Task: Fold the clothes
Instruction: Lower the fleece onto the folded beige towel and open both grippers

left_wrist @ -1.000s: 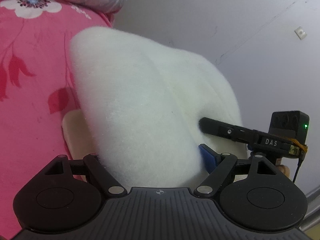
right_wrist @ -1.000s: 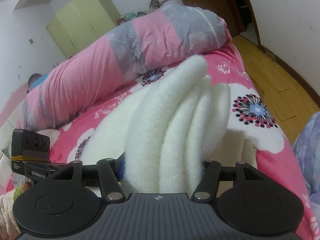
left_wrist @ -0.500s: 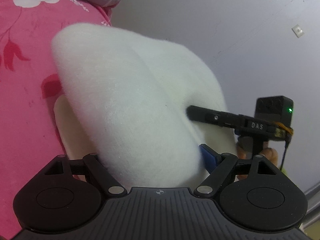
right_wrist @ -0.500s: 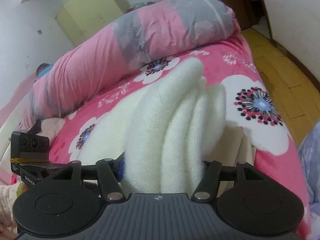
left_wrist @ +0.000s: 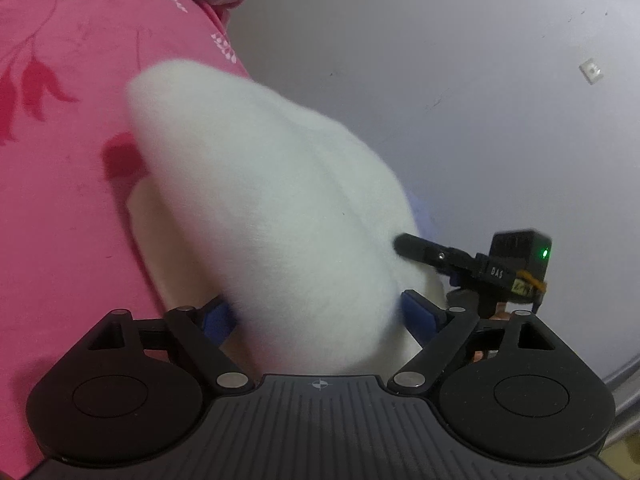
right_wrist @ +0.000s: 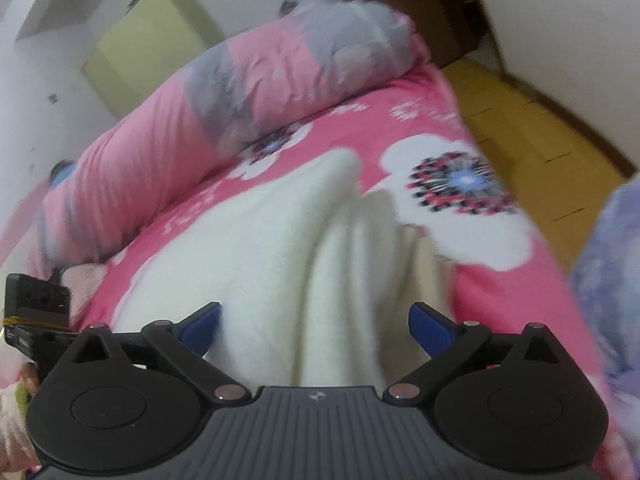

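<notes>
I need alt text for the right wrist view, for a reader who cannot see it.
A fluffy white garment lies bunched on a pink floral bedsheet, between the blue pads of the right hand-held gripper, whose jaws are opening. Behind lies a rolled pink and grey quilt.

A bed in pink floral sheet [right_wrist: 400, 128] — on it a white fleece garment [right_wrist: 280, 240] and a rolled quilt [right_wrist: 240, 80].

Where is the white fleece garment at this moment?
In both wrist views the white fleece garment lies bunched on the pink bedsheet, between the opening jaws of the right gripper and the left gripper.
</notes>
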Action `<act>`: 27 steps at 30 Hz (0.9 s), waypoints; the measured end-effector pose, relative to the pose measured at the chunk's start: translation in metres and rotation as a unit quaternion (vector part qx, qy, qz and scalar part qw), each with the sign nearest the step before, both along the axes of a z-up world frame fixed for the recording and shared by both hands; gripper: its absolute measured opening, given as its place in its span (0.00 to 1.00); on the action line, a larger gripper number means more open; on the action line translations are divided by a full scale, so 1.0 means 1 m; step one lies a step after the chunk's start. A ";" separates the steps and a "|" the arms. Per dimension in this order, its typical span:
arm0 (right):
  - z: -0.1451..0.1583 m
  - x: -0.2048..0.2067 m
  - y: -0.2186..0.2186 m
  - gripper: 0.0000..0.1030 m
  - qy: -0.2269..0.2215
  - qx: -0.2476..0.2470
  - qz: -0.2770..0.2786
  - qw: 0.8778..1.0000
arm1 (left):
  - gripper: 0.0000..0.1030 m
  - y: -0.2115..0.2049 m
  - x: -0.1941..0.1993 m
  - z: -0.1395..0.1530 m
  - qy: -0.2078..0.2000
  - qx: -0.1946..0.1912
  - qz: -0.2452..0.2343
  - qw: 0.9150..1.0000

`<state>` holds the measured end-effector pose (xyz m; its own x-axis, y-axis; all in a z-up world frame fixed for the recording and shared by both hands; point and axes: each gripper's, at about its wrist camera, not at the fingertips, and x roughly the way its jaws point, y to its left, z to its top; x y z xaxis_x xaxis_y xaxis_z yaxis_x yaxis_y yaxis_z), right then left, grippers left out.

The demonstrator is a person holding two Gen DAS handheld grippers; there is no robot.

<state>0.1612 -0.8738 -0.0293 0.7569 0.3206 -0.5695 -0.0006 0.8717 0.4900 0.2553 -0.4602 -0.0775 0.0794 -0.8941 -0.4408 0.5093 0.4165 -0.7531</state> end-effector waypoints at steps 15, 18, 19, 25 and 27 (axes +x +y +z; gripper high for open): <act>0.039 -0.149 0.142 0.92 -0.204 -0.151 -0.162 0.954 | 0.84 0.018 0.071 0.005 0.018 0.009 0.098 0.995; 0.030 -0.131 0.168 0.70 -0.190 -0.212 -0.155 0.946 | 0.67 -0.002 0.074 0.006 0.005 0.005 0.109 0.994; 0.026 -0.124 0.171 0.64 -0.185 -0.222 -0.155 0.945 | 0.64 -0.006 0.072 0.008 -0.013 0.006 0.112 0.994; -0.023 -0.091 0.195 0.39 -0.098 -0.276 -0.115 0.949 | 0.57 -0.035 0.056 0.004 -0.152 0.084 0.135 0.975; -0.034 -0.090 0.204 0.39 -0.094 -0.302 -0.116 0.942 | 0.62 -0.037 0.054 -0.002 -0.171 0.100 0.139 0.970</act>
